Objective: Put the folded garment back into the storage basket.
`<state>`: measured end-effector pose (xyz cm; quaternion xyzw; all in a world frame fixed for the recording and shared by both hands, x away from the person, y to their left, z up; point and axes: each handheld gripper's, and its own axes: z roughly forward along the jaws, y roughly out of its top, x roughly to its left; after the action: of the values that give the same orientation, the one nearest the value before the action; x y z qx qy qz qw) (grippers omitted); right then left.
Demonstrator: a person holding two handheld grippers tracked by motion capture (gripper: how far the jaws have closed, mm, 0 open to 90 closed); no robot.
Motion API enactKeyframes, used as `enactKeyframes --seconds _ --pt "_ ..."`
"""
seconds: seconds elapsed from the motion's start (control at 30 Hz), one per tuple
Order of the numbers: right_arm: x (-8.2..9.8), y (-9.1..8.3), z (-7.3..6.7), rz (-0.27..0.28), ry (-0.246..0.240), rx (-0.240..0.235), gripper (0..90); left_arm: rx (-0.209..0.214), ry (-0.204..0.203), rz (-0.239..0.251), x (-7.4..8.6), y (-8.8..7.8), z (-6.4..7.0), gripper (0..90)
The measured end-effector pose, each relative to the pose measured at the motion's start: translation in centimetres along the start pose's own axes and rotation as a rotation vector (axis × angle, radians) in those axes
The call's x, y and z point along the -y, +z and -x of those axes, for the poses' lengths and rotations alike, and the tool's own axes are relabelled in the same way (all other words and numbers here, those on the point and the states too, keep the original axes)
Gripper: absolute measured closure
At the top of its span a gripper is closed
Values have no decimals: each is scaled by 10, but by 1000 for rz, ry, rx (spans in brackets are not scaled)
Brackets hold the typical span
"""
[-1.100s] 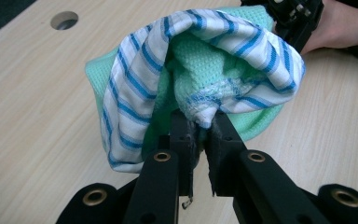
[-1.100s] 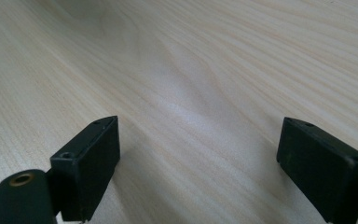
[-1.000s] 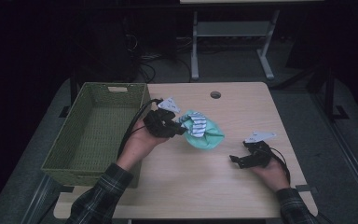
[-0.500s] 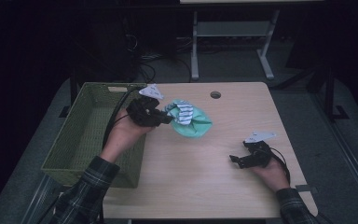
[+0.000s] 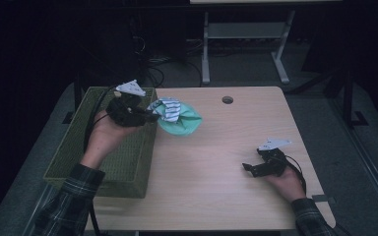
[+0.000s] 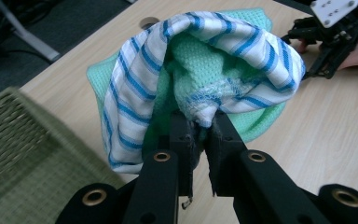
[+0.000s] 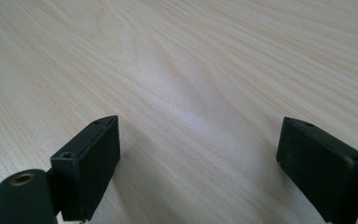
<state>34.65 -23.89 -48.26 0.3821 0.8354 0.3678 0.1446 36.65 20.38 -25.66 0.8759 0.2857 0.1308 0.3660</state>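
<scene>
A bundle of cloth (image 5: 177,115), mint green with a white and blue striped part (image 6: 135,93), hangs in the air above the table's left side, next to the green basket (image 5: 74,157). My left gripper (image 5: 150,117) is shut on the cloth's bunched edge; in the left gripper view the jaws pinch the fabric at their tips (image 6: 199,133). My right gripper (image 5: 248,168) rests low over the wooden table (image 5: 211,182) at the right, jaws wide apart with only bare wood between them (image 7: 198,158).
The woven green basket stands along the table's left edge, its rim (image 6: 9,100) close beside the cloth. A round cable hole (image 5: 227,100) sits near the table's far edge. Metal stand legs (image 5: 280,64) rise behind the table.
My left gripper has carried the cloth leftward and farther back, from mid-table to the basket's near corner. The right gripper has stayed in place.
</scene>
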Motion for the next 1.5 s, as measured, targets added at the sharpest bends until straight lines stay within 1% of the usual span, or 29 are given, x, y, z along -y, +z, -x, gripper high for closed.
enactKeyframes --seconds 0.2,0.27,0.37,0.5,0.57,0.63,0.67,0.83,0.87,0.97,1.07,1.13,1.23,1.3,1.43,1.5 --pt "0 0 0 0 0 1 130 -45 -32 -8 13 -14 -12 814" --pt "0 0 0 -1 1 2 130 -78 -35 -12 17 -19 -16 814" --pt "0 0 0 -1 1 2 130 -103 -59 2 25 -27 -22 812" --pt "0 0 0 -1 1 1 130 -131 -92 2 36 -36 -29 812" --pt "0 0 0 -1 1 2 130 -160 -99 -4 41 -42 -33 812" --pt "0 0 0 -1 1 2 129 -175 -122 -1 48 -47 -37 811" --pt "0 0 0 -1 0 2 130 -186 -140 7 54 -50 -39 811" --pt "0 0 0 -1 1 2 130 -227 -192 -2 75 -56 -52 812" --pt "0 0 0 -1 1 2 130 -241 -209 -5 81 -56 -55 812" --pt "0 0 0 -1 2 3 130 -264 -241 -20 96 -54 -64 812" --pt "0 0 0 -4 2 3 130 -274 -267 -42 109 -47 -70 812" --pt "0 0 0 -3 2 3 130 -270 -292 -48 118 -40 -74 812" --pt "0 0 0 -4 2 4 130 -276 -302 -75 127 -29 -77 812" --pt "0 0 0 -3 3 4 130 -282 -300 -92 132 -23 -78 812" --pt "0 0 0 -4 6 5 130 -265 -322 -117 145 -5 -80 810" --pt "0 0 0 -3 6 5 130 -263 -331 -128 150 1 -81 807"
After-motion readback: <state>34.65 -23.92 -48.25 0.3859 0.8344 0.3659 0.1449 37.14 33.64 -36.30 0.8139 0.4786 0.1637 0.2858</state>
